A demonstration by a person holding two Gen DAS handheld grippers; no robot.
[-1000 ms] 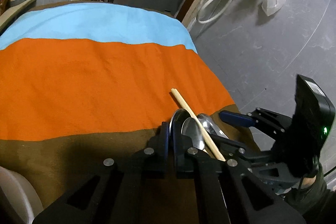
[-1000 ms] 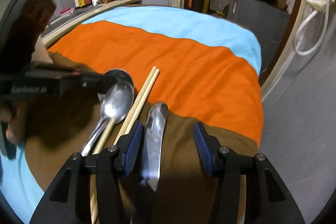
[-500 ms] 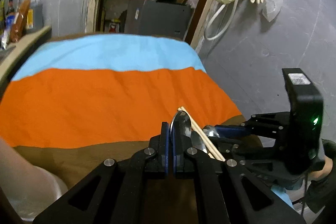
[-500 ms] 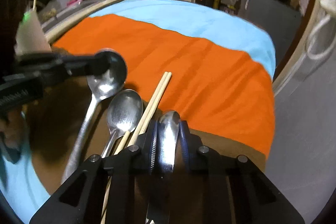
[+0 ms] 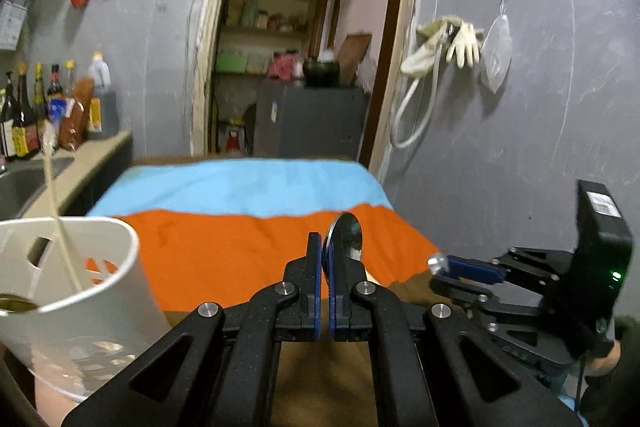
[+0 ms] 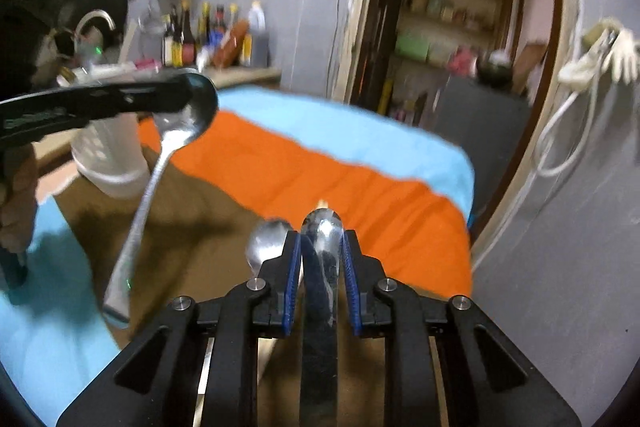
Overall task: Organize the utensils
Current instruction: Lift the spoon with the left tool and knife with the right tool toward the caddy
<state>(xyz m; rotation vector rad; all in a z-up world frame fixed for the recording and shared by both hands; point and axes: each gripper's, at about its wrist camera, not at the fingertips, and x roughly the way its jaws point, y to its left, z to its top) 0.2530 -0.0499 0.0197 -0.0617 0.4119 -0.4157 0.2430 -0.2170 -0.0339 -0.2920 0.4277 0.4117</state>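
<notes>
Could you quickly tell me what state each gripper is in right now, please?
Left gripper: closed on a long-handled steel spoon.
Right gripper: closed on a shiny flat metal utensil.

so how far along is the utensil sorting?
Done: one chopstick stands in the white holder. In hand: left gripper shut on a spoon, lifted off the cloth; right gripper clamps a second spoon. Left: a third spoon on the table, plus both held ones.

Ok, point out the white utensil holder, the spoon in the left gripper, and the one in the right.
white utensil holder (image 5: 80,291), left wrist view, outer wall
left gripper's spoon (image 6: 188,115), right wrist view, bowl
right gripper's spoon (image 6: 322,231), right wrist view, bowl
</notes>
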